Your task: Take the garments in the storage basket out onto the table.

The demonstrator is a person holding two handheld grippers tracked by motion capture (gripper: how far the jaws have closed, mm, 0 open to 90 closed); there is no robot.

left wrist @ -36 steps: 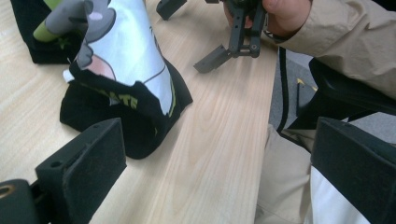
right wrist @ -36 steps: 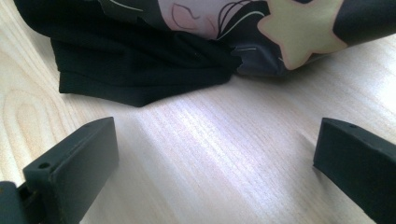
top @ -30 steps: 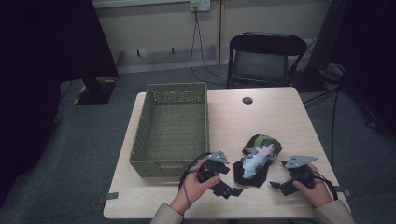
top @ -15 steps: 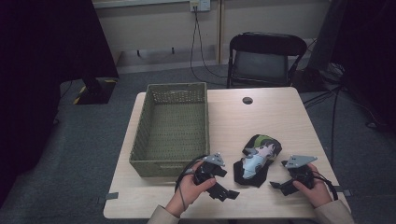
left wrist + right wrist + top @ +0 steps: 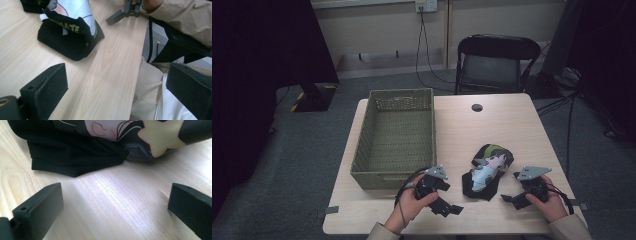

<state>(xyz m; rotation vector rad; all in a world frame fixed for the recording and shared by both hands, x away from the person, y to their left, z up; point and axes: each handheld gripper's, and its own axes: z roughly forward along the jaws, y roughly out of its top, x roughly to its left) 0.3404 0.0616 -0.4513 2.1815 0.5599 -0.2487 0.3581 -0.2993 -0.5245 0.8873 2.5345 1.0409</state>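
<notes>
A folded black garment (image 5: 487, 170) with a pale cartoon print lies on the wooden table (image 5: 497, 127), near its front right. My left gripper (image 5: 451, 209) rests on the table just left of it, open and empty, jaws pointing right along the front edge. In the left gripper view the garment (image 5: 71, 32) lies ahead to the left of the open jaws (image 5: 117, 92). My right gripper (image 5: 510, 199) sits just right of the garment, open. Its own view shows the garment's black hem (image 5: 80, 157) a short way beyond the spread jaws (image 5: 115, 207).
An olive woven basket (image 5: 362, 155) stands empty on the left half of the table. A small black disc (image 5: 477, 107) lies at the back. A black folding chair (image 5: 497, 65) stands behind the table. A beige sleeve (image 5: 185, 17) hangs past the table's front edge.
My left gripper has shifted slightly toward the table's front edge. The right gripper and the garment have stayed in place.
</notes>
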